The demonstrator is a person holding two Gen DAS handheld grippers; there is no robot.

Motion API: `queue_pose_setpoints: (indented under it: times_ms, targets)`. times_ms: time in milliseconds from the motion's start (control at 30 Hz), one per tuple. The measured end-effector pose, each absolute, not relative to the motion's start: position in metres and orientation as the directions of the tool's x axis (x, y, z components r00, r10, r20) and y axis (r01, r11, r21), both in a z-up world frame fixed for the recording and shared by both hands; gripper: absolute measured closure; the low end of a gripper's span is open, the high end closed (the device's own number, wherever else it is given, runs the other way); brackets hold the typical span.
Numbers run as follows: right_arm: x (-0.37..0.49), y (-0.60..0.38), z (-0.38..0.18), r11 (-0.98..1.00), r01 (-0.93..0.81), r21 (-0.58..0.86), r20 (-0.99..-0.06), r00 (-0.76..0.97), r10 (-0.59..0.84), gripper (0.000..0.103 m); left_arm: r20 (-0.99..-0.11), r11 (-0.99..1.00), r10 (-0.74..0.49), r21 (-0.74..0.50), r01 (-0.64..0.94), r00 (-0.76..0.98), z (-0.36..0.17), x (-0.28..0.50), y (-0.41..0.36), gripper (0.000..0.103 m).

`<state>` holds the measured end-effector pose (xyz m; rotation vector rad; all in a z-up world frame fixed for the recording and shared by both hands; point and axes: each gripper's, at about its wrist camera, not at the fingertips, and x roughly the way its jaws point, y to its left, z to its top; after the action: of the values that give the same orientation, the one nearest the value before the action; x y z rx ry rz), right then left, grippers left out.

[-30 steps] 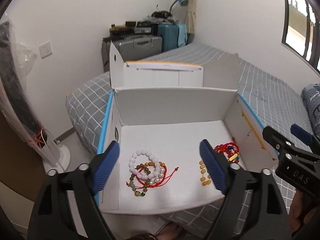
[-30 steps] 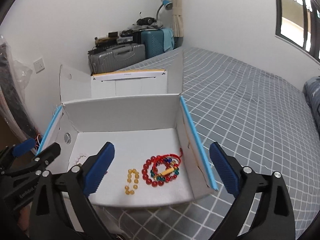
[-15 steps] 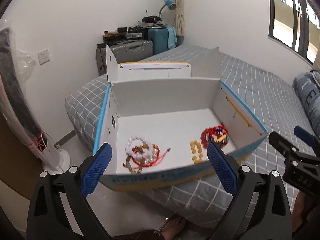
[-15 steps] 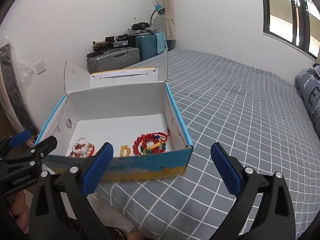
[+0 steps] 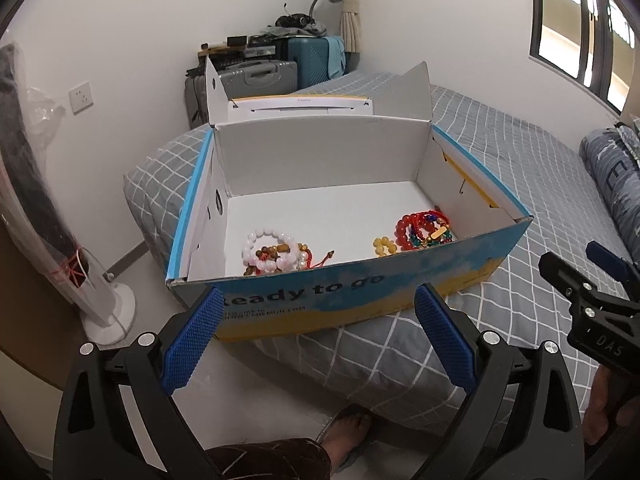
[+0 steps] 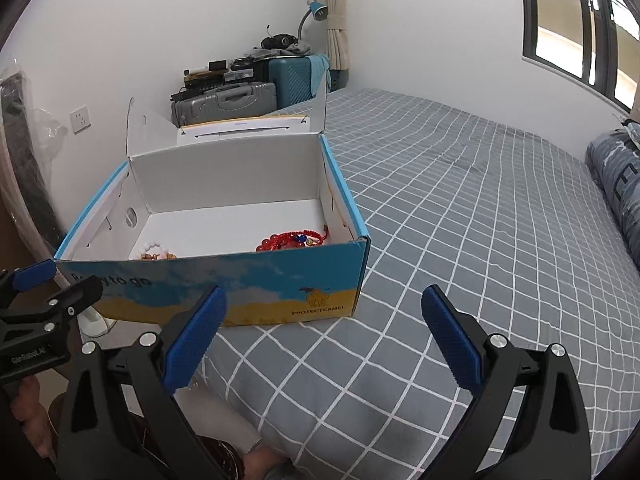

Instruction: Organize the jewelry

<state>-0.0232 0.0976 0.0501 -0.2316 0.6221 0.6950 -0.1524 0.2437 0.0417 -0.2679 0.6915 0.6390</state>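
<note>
An open cardboard box (image 5: 304,296) with a blue and yellow front stands at the bed's corner; it also shows in the right wrist view (image 6: 224,280). Inside lie a white bead bracelet tangled with brown beads and red cord (image 5: 276,254), a small yellow bead bracelet (image 5: 383,245) and red bead bracelets (image 5: 424,229), also seen in the right wrist view (image 6: 292,240). My left gripper (image 5: 316,340) is open and empty, in front of the box. My right gripper (image 6: 324,340) is open and empty, over the bed before the box's right corner.
The bed (image 6: 460,208) has a grey checked cover. A standing fan wrapped in plastic (image 5: 44,200) stands on the floor at left. Suitcases (image 5: 260,76) are stacked in the far corner. A pillow (image 5: 616,184) lies at right. A foot (image 5: 348,432) is below.
Both grippers have pulled back and lowered away from the box, from above its inside to in front of its printed wall. Both stay open and empty. The jewelry has not moved.
</note>
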Motion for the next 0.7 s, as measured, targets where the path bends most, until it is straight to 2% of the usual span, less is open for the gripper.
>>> queue_pose_setpoints:
  times_ms: [333,700]
  targets:
    - [-0.0225,0.0995,0.0481,0.749,-0.663,0.000,-0.604,0.596,0.529,0.009,-0.662,0.747,0.512,0.028,-0.664,0.548,0.0411,-0.1494,0.2367,0.008]
    - [-0.0211,0.1020,0.0457,0.739,-0.674,0.005,-0.608,0.585,0.537,0.009,-0.667,0.757,0.472,-0.028,-0.653,0.576,0.0378,-0.1506,0.2405,0.008]
